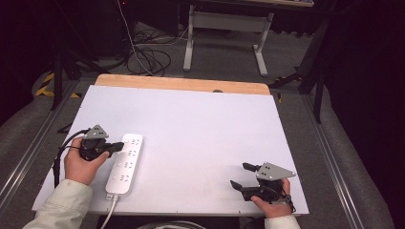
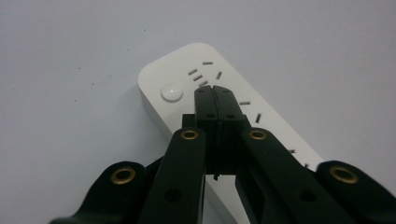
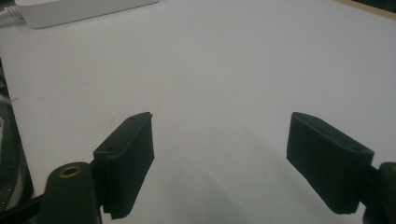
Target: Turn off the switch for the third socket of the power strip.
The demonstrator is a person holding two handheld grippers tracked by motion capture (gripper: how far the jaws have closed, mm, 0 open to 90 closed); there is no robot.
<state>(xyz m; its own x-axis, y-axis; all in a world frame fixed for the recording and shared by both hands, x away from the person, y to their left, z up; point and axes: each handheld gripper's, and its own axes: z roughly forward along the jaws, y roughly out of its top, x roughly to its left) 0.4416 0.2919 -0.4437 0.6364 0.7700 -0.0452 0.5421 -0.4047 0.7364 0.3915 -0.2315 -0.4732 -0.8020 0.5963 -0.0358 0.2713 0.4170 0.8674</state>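
Observation:
A white power strip (image 1: 125, 163) lies near the table's left front, its cord trailing off the front edge. My left gripper (image 1: 121, 145) is shut with nothing in it, its tips over the strip's far end. In the left gripper view the closed tips (image 2: 215, 91) hover just beside the strip's round button (image 2: 172, 91), above the strip (image 2: 187, 70); I cannot tell whether they touch it. My right gripper (image 1: 240, 175) rests at the table's right front, open with nothing between its pads (image 3: 128, 158). The strip's end (image 3: 79, 11) shows far off in the right gripper view.
The white table top (image 1: 200, 129) has a wooden strip along its far edge (image 1: 181, 84). Beyond it stand a desk frame (image 1: 224, 33) and loose cables (image 1: 148, 57) on the floor. Metal rails run along both sides of the table.

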